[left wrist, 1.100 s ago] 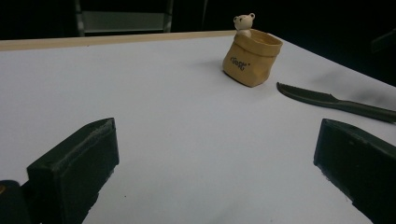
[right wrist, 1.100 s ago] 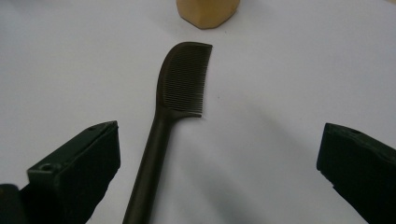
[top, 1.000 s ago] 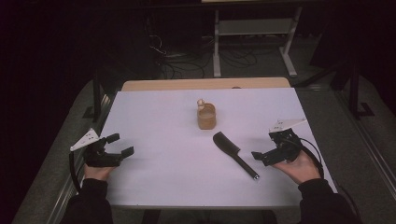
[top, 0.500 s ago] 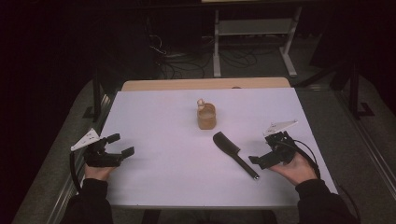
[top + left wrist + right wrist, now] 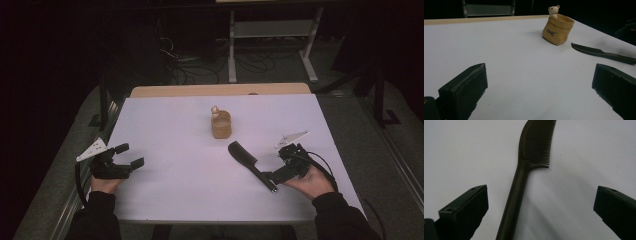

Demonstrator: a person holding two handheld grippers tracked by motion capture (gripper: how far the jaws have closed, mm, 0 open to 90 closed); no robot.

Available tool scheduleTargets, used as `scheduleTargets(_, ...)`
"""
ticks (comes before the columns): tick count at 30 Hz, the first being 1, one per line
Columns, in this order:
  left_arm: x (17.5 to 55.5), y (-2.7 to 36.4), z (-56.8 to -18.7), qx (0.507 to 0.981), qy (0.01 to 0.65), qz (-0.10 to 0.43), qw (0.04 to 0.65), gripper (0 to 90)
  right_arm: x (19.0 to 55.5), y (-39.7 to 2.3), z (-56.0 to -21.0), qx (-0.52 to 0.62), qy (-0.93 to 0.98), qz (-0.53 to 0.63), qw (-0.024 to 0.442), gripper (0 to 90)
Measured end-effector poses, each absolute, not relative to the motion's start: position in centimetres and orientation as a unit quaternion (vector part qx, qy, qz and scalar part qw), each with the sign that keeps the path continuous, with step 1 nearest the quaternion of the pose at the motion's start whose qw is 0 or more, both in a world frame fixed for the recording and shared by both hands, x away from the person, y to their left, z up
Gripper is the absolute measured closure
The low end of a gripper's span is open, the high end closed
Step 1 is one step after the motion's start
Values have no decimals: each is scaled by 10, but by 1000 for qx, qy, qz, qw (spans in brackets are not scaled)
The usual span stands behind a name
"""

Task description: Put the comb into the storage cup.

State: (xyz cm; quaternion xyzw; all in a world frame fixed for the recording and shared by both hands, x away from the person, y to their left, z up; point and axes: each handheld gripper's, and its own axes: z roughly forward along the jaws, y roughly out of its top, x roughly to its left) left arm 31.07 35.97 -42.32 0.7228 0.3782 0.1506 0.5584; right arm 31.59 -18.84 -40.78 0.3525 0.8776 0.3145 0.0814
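Observation:
A black comb [image 5: 248,162] lies flat on the white sheet, right of centre, teeth end toward the back. My right gripper [image 5: 274,168] is open and straddles its handle end; in the right gripper view the comb [image 5: 517,192] runs up between the spread jaws, nearer the left one, and my right gripper [image 5: 540,220] touches nothing. A tan pouch-shaped holder [image 5: 220,126] with a small bear figure on its rim stands behind the comb. My left gripper [image 5: 129,155] rests open at the left edge, with the holder [image 5: 557,30] and comb [image 5: 604,53] far ahead of the left gripper [image 5: 539,92].
The white sheet [image 5: 175,125] covers most of the table, with a wooden strip [image 5: 220,90] along its far edge. Beyond it are a dark floor with cables and a metal stand [image 5: 272,35].
My right gripper has moved left and slightly nearer the front edge, so its open jaws now flank the comb's handle. The left gripper, comb and holder have stayed put.

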Motion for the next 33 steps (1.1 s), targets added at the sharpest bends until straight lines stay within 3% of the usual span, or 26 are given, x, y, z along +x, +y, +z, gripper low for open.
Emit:
scheduleTargets(15,311,360,-423,723,378,150,558,0,319,-170,-417,339,893,289,65,3)
scheduleTargets(33,311,359,-424,727,375,151,555,0,320,-155,-426,335,906,254,46,226)
